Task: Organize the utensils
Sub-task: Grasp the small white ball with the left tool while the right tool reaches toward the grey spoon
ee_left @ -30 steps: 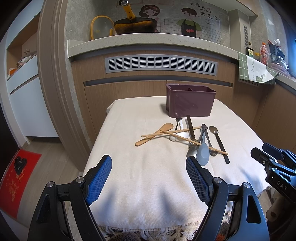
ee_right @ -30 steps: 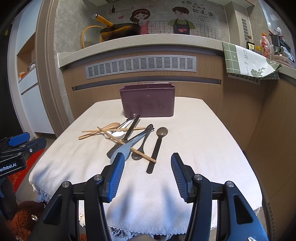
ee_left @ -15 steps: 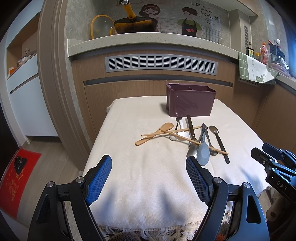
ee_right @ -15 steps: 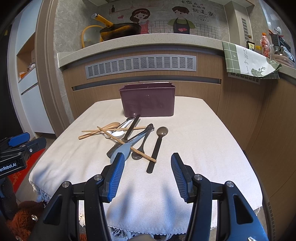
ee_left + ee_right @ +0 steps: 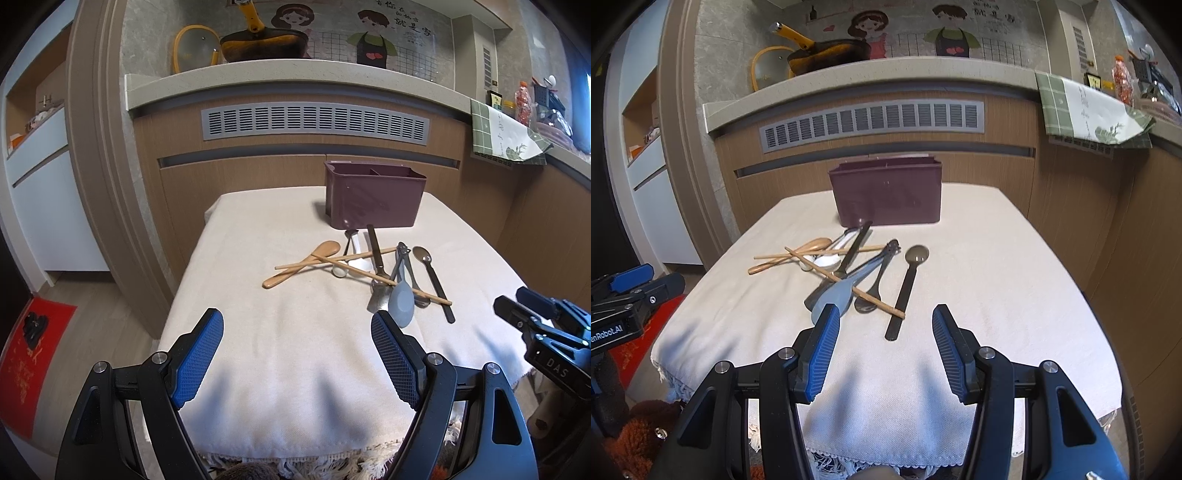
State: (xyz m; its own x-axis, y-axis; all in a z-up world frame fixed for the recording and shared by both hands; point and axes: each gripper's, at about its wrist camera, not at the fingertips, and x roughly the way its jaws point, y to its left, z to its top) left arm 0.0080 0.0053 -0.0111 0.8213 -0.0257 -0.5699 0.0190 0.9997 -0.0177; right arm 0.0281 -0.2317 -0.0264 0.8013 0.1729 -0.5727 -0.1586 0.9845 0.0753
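Note:
A dark maroon utensil holder (image 5: 375, 197) stands at the far side of the cloth-covered table (image 5: 280, 332); it also shows in the right wrist view (image 5: 886, 195). In front of it lies a crossed pile: a wooden spoon (image 5: 301, 264), chopsticks (image 5: 846, 282), a grey-blue spoon (image 5: 400, 301), metal cutlery and a black long-handled spoon (image 5: 908, 284). My left gripper (image 5: 297, 356) is open and empty over the near edge, left of the pile. My right gripper (image 5: 884, 349) is open and empty, just short of the black spoon's handle.
A kitchen counter (image 5: 295, 79) with a pan and lid rises behind the table. A green checked cloth (image 5: 1086, 110) hangs at the right. Wooden cabinet panels flank the table's right side. A red mat (image 5: 27, 354) lies on the floor at left.
The right gripper has tilted slightly to the right. The left gripper and the utensils have not moved.

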